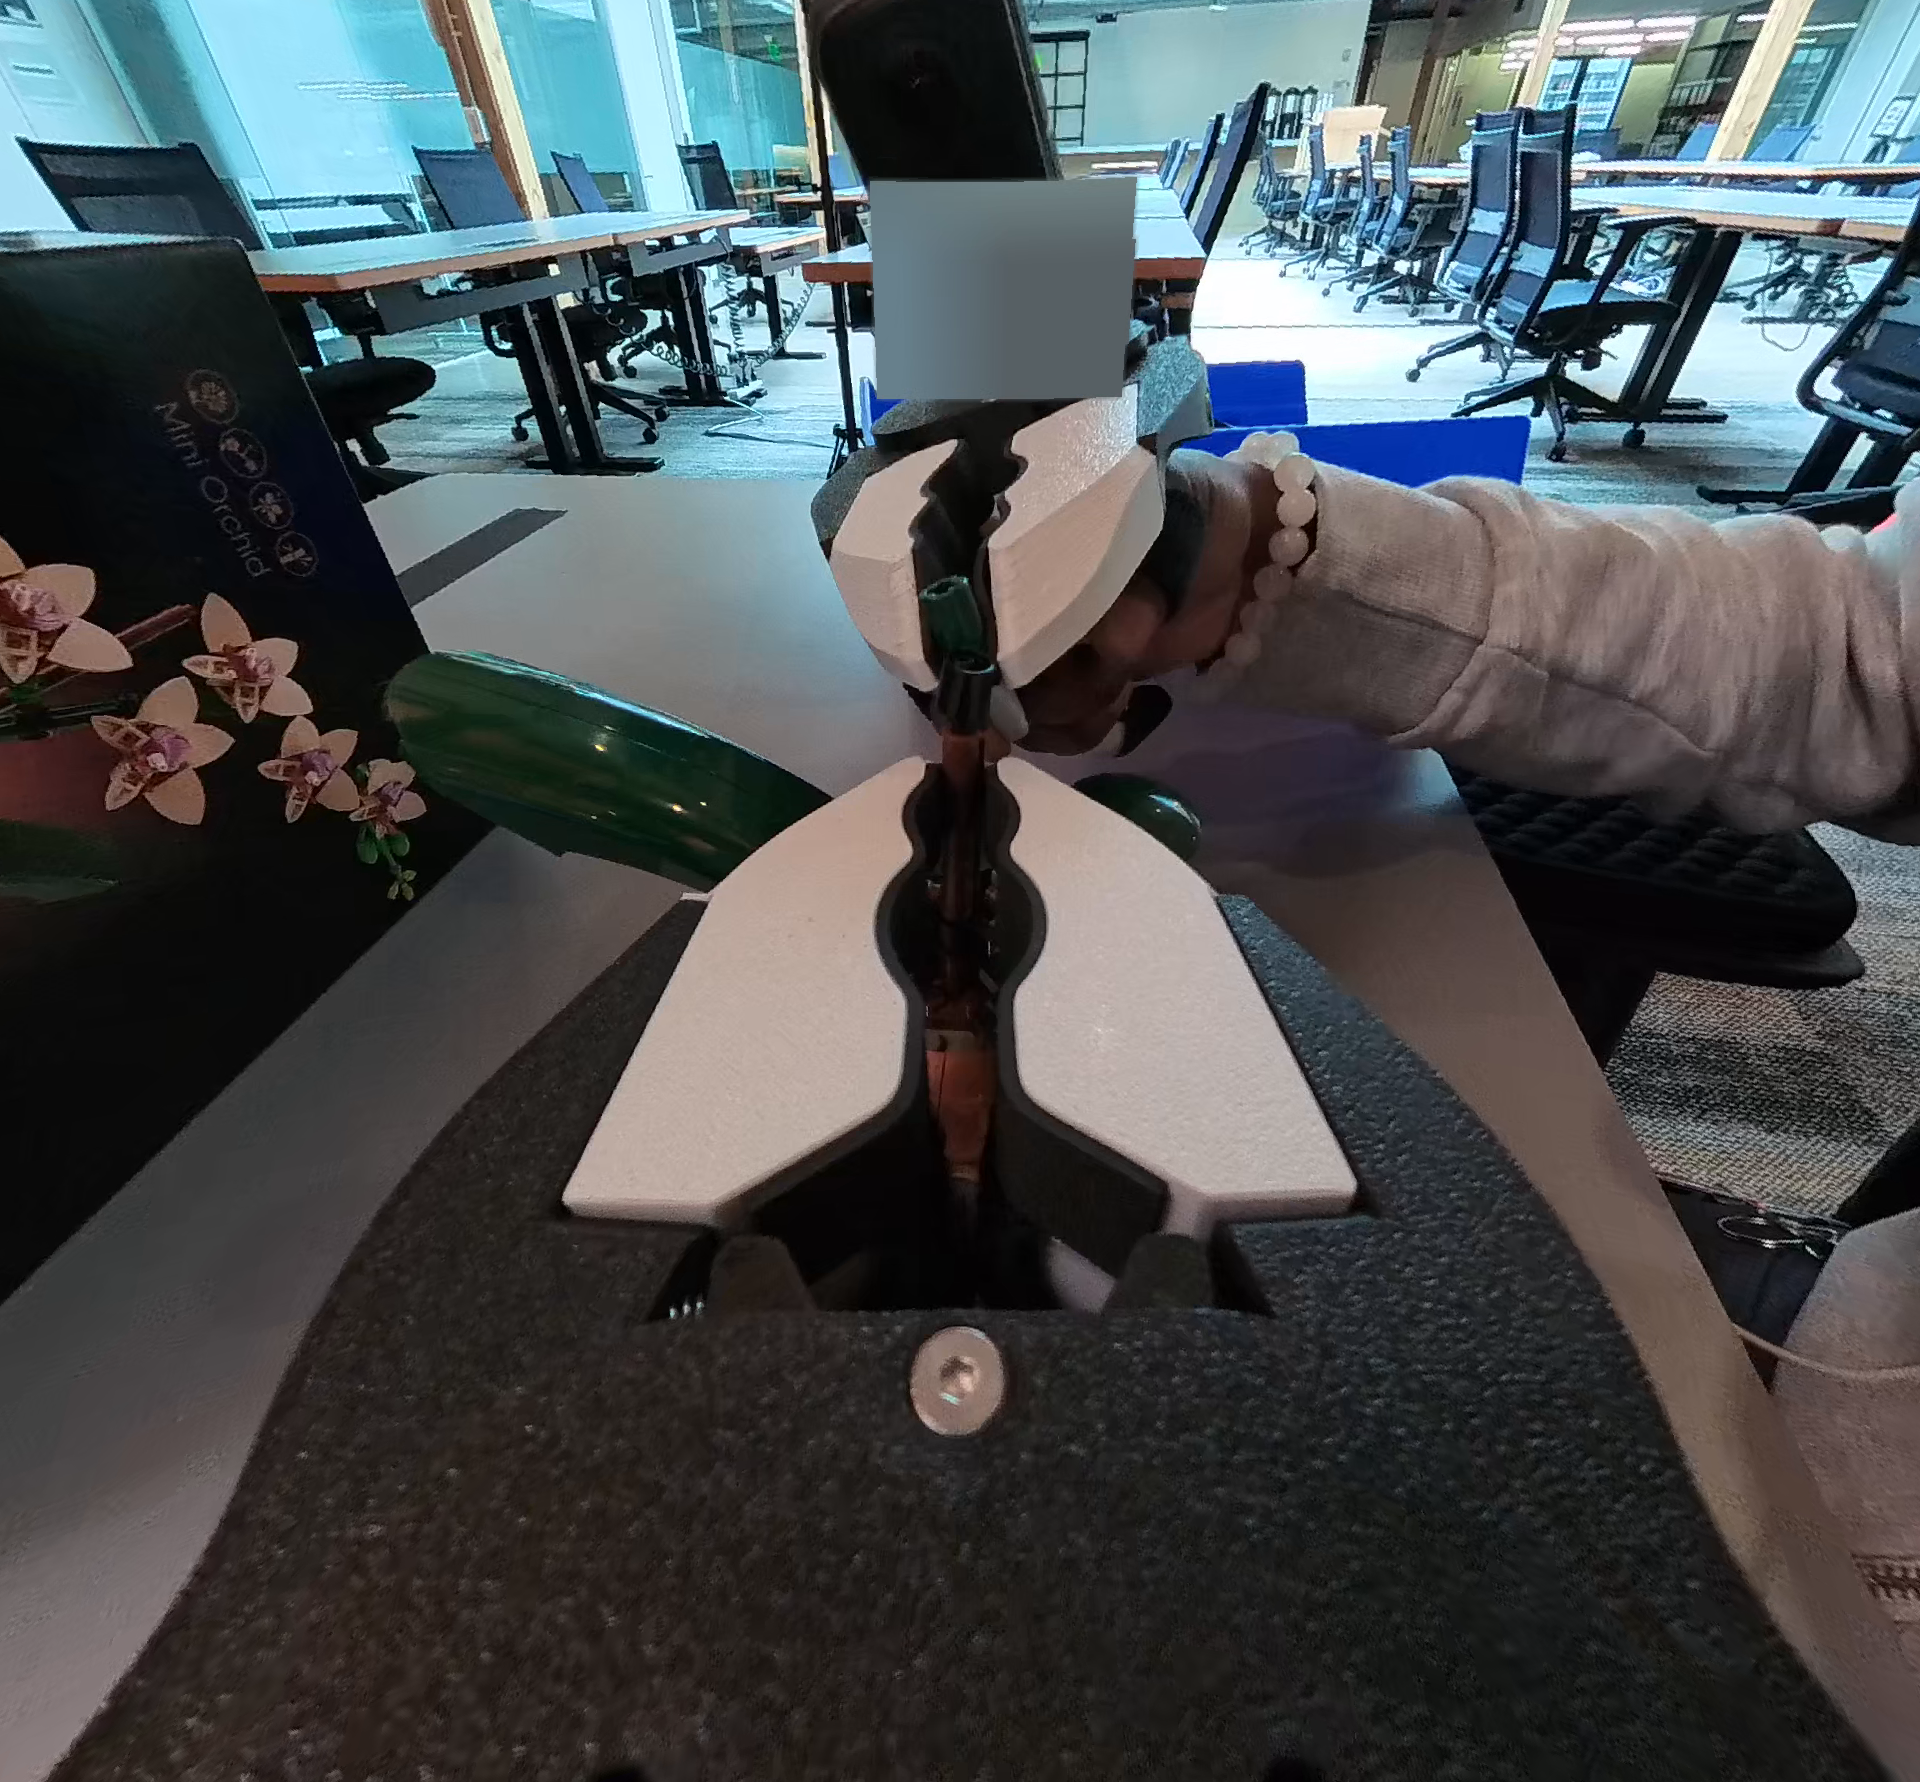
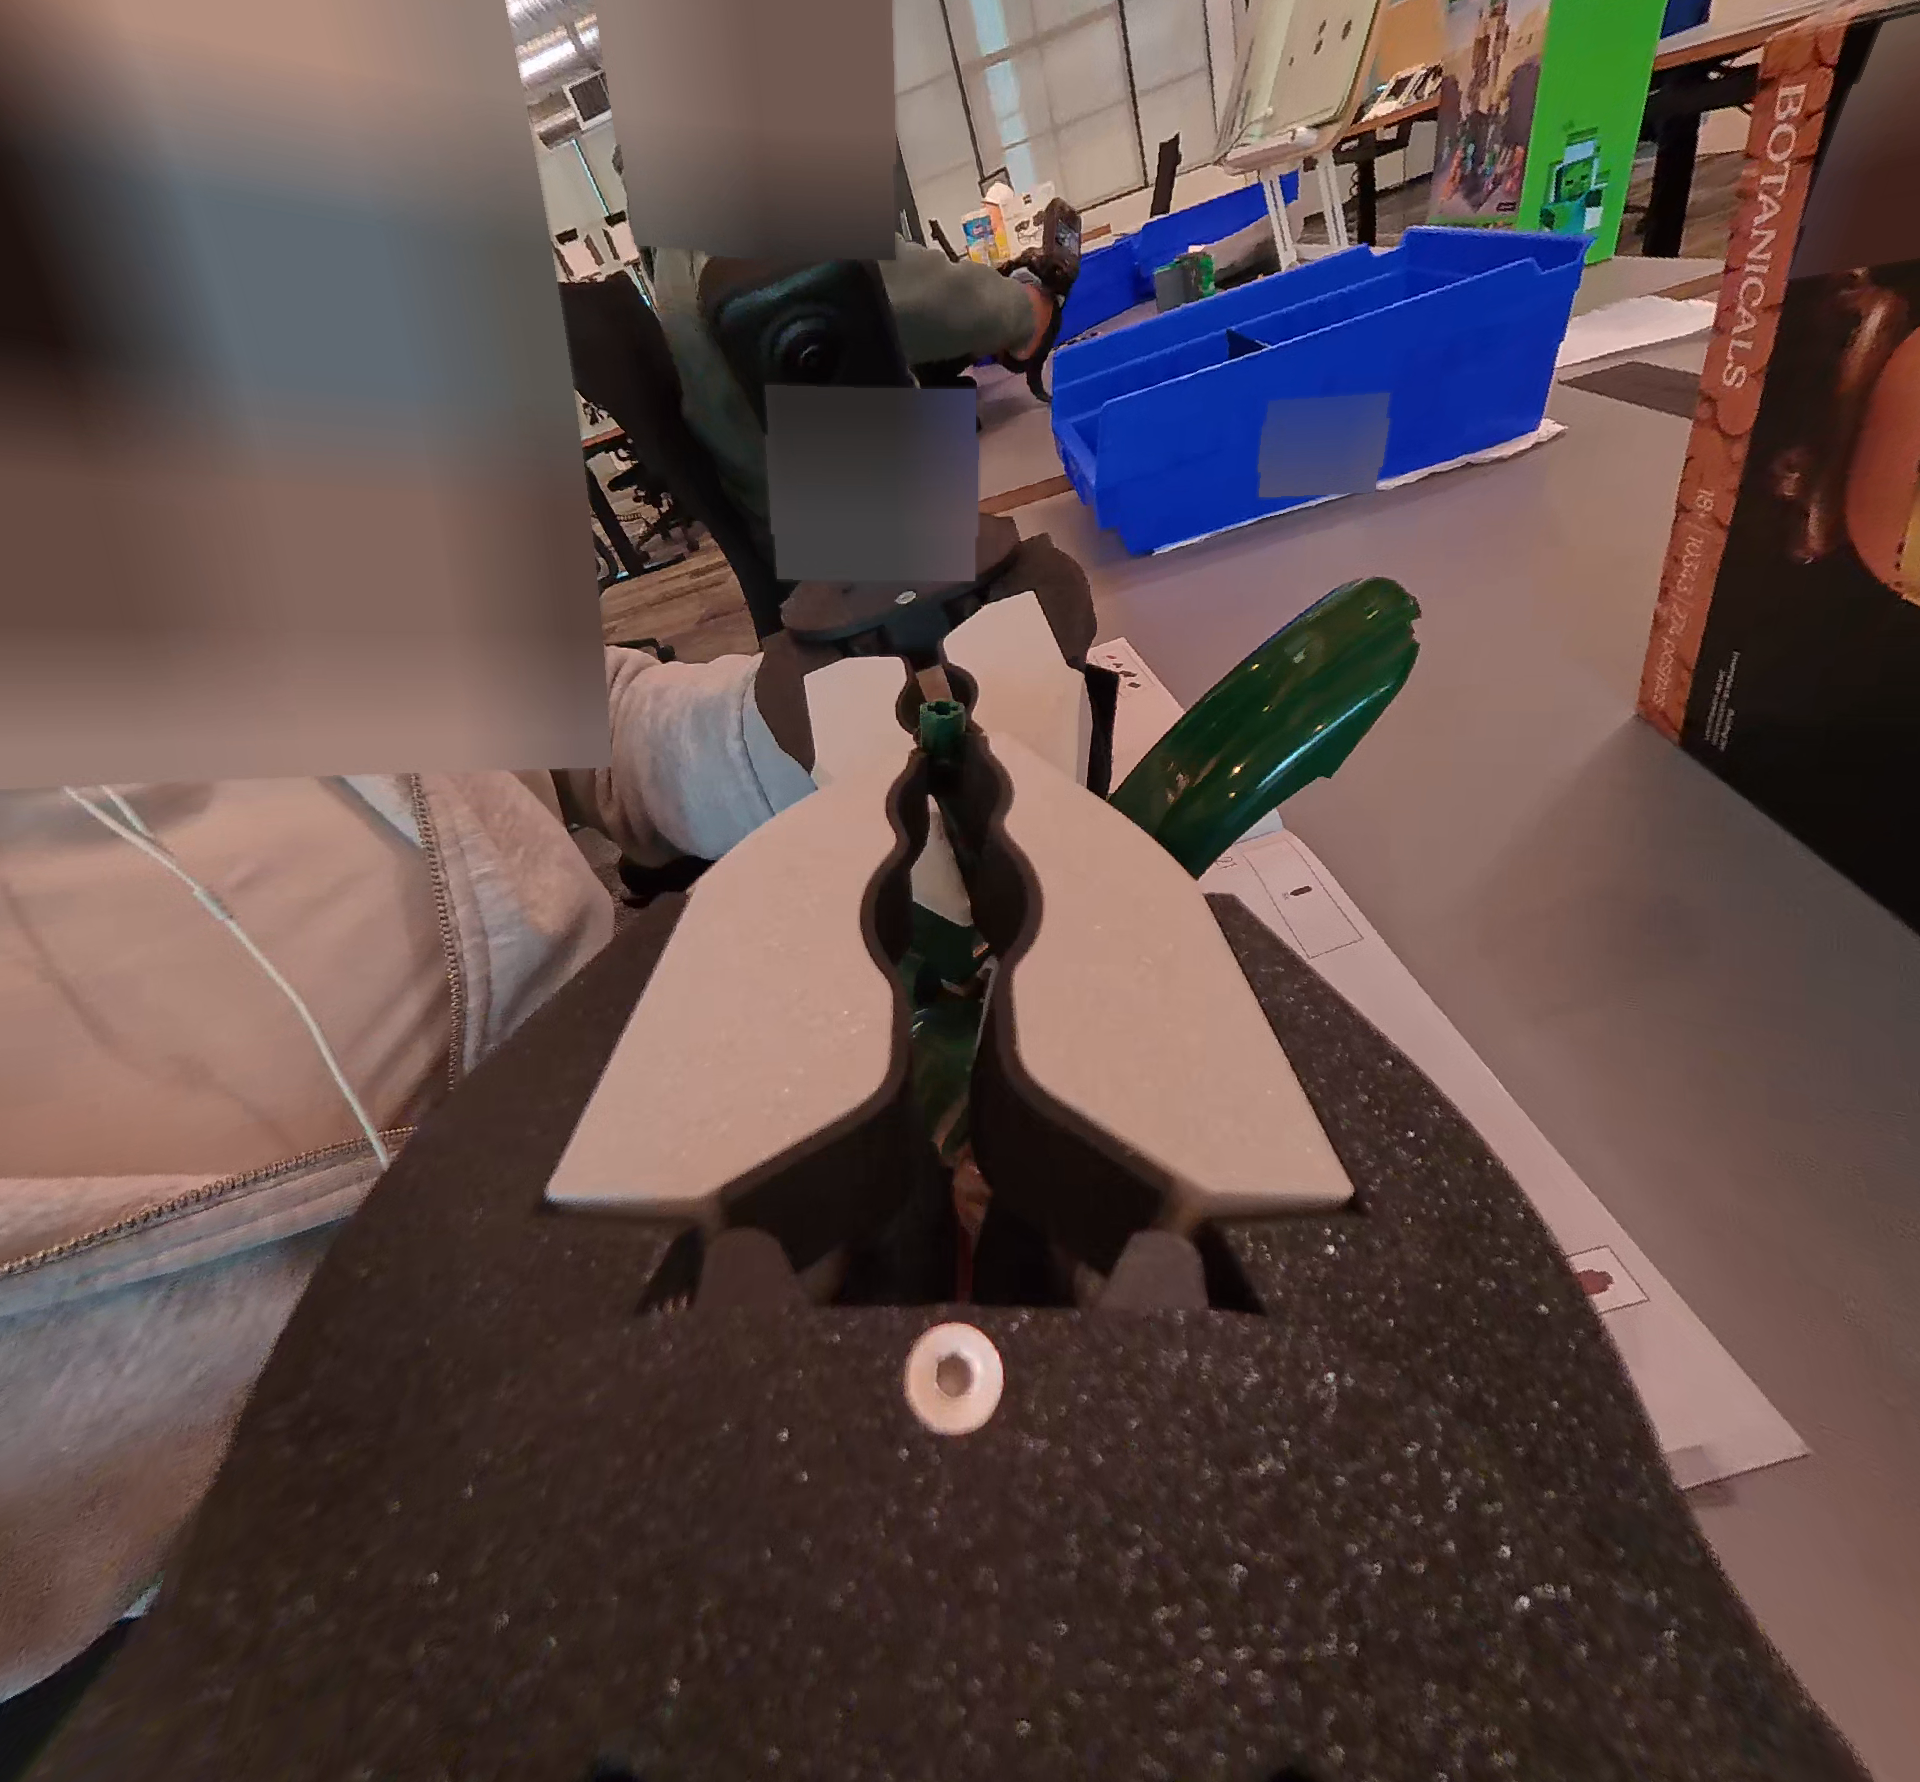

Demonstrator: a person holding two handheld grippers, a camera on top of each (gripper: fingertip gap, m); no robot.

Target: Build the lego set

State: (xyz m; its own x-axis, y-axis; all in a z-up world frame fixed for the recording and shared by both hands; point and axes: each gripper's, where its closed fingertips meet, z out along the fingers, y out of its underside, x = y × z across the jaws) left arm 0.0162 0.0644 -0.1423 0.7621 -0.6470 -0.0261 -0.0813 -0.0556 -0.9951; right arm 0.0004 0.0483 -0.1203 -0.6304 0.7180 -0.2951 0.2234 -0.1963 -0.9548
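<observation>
- Box (image 1: 156, 693) of the orchid set stands leftmost on the grey table (image 1: 644, 589).
- Right of the box, a dark green leaf (image 1: 582, 766) curves out from the stem.
- Left gripper (image 1: 961, 776) pinches the brown stem (image 1: 958, 901) low down.
- Right gripper (image 1: 961, 652) clamps the green connector (image 1: 943, 605) at the stem's top.
- Likely stem assembly; next, press the connector home squarely.

Grey table (image 2: 1455, 693) with blue bins (image 2: 1299, 402), dark set box (image 1: 156, 641), white instruction sheet (image 2: 1455, 1161).
</observation>
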